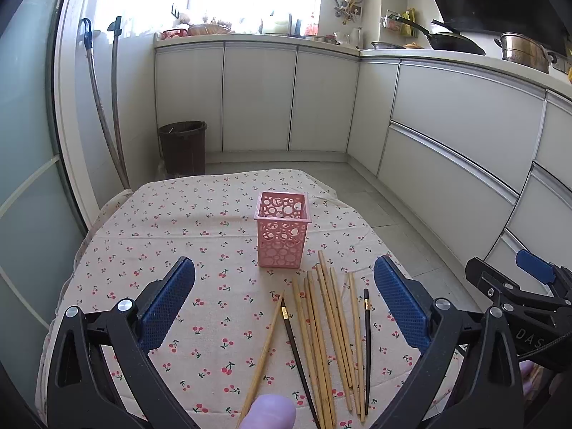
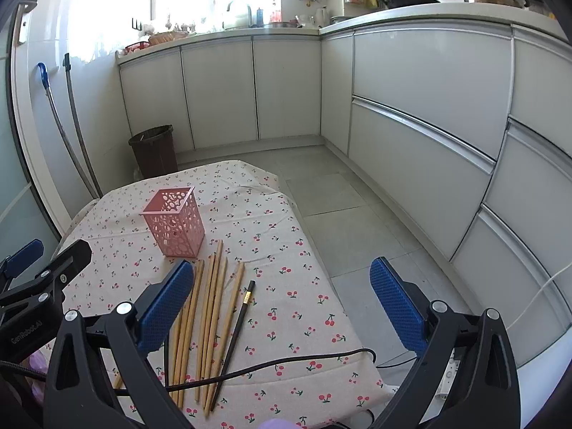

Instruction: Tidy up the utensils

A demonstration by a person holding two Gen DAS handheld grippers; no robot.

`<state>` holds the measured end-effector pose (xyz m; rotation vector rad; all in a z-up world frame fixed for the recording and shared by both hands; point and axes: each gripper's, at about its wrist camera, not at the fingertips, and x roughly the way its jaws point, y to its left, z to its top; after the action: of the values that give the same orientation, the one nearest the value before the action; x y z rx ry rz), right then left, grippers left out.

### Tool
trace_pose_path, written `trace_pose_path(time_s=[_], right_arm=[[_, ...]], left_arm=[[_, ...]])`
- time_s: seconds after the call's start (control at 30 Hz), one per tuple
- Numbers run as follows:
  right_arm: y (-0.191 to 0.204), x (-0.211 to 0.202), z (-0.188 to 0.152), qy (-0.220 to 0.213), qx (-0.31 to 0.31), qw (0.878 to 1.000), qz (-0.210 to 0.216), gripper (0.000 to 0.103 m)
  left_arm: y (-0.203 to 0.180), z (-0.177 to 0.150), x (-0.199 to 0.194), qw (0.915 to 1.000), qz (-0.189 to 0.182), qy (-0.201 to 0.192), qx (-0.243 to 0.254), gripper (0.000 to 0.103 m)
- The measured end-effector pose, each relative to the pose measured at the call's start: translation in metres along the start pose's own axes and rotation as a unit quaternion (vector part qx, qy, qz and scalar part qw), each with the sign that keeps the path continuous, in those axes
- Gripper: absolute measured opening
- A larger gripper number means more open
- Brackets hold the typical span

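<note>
I hold both grippers above the near edge of a cloth-covered table (image 1: 150, 236), neither carrying anything. My left gripper (image 1: 284, 300) has its blue pads (image 1: 168, 304) spread as wide as they go, tilted down at the work; nothing lies between them but the cherry-print cloth and the sticks below. My right gripper (image 2: 282, 302) hangs just beside it with its fingers equally wide apart, its right pad out past the table's edge over the floor. I read this as the start: jaws opened in readiness, no stick yet chosen.

Directly under the left gripper lies the loose bundle of bamboo chopsticks (image 1: 321, 332), roughly parallel and pointing away from me, some overlapping, one lying askew at the left. Two dark chopsticks (image 1: 296, 350) with gold bands sit among them, one to each side of the main bundle. A black cable (image 2: 286, 361) crosses their near ends in the right view, which I judge could snag a lift.

Just beyond the far tips stands the pink perforated holder (image 1: 282, 230), upright and seemingly empty, its mouth open to the top — placed close, I take it, so each stick needs only a short carry. Farther back, a brown bin (image 1: 183, 146) stands on the floor against white cabinets (image 1: 257, 96).
</note>
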<state>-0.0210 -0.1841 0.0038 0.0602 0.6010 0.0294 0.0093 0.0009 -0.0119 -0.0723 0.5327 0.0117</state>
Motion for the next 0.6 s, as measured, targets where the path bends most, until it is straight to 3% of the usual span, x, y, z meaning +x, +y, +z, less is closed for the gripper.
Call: trace_pose_path(time_s=[0.6], right_arm=[[0.0003, -0.0009, -0.0005, 0.0, 0.0, 1.0, 0.001, 0.096]], left_arm=[[-0.0026, -0.0012, 0.0004, 1.0, -0.001, 0.001, 0.002, 0.096]])
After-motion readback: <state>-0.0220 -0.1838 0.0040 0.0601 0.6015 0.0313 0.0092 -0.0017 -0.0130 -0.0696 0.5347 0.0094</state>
